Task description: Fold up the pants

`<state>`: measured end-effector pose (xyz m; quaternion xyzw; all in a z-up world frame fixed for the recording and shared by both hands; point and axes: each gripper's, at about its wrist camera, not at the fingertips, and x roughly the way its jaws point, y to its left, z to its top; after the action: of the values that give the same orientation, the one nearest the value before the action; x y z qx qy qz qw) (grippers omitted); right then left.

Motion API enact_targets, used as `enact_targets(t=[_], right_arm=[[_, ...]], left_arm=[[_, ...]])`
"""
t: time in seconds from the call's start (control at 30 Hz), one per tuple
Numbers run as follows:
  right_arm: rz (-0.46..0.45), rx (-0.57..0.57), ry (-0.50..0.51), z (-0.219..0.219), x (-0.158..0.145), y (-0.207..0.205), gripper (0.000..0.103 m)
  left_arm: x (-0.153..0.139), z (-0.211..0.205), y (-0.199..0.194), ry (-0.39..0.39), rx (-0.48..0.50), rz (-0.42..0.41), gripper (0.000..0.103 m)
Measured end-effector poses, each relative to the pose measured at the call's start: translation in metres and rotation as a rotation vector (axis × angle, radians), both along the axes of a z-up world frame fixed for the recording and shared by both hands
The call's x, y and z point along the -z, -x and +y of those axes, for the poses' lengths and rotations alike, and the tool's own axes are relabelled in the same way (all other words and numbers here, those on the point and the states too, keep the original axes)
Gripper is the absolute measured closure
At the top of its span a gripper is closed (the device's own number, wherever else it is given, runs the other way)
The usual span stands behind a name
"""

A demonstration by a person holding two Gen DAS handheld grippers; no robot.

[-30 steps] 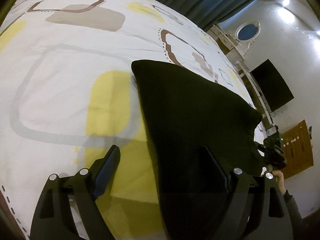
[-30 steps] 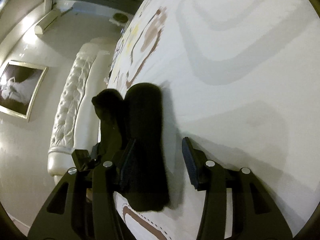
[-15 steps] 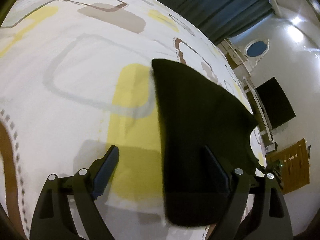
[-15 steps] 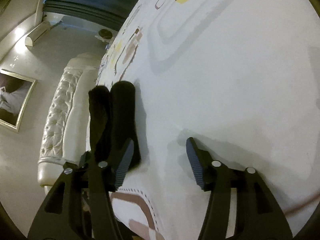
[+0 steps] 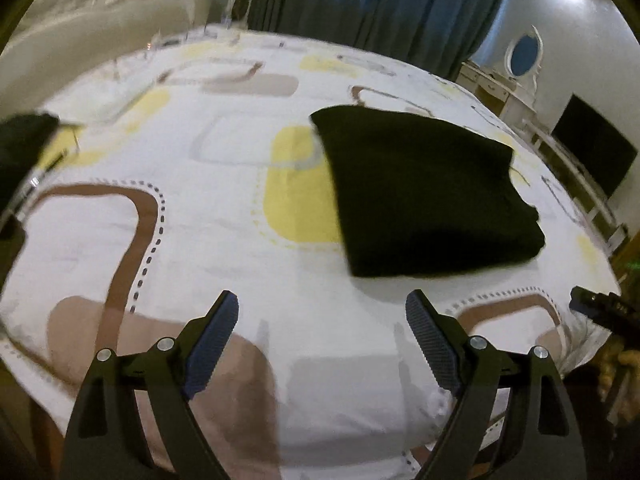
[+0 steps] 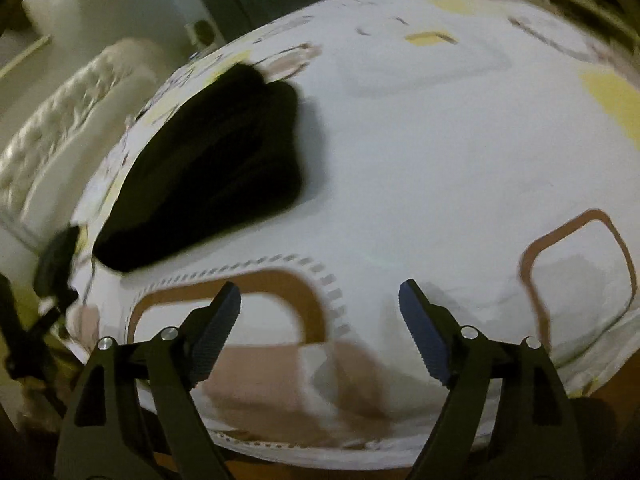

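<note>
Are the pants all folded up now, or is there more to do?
They look done: the black pants lie in a neat folded bundle on the bed. Nothing is in hand; the left tongs and right tongs are both open and empty, off the cloth. Little looks left, perhaps only some tidying.

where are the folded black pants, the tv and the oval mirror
folded black pants (image 5: 424, 192), left wrist view, middle of the top layer
tv (image 5: 592, 152), left wrist view, centre of the dark screen
oval mirror (image 5: 524, 53), left wrist view, blue glass
</note>
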<state>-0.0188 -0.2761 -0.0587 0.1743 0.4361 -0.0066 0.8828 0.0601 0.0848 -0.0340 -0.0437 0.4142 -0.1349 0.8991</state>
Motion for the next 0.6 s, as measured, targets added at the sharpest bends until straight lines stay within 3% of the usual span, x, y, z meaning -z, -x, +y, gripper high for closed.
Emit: enact_targets(t=[0.3,0.6], right_arm=[[-0.071,-0.037,0.212,0.069,-0.027,0.013,0.011],[-0.072,-0.057,0.193,0.082,-0.026,0.017,0.011]], left_arm=[[-0.020,-0.053,0.037,-0.116,-0.047,-0.108,0.018],[-0.010,-0.066,0.058,-0.131,-0.080,-0.070,0.018]])
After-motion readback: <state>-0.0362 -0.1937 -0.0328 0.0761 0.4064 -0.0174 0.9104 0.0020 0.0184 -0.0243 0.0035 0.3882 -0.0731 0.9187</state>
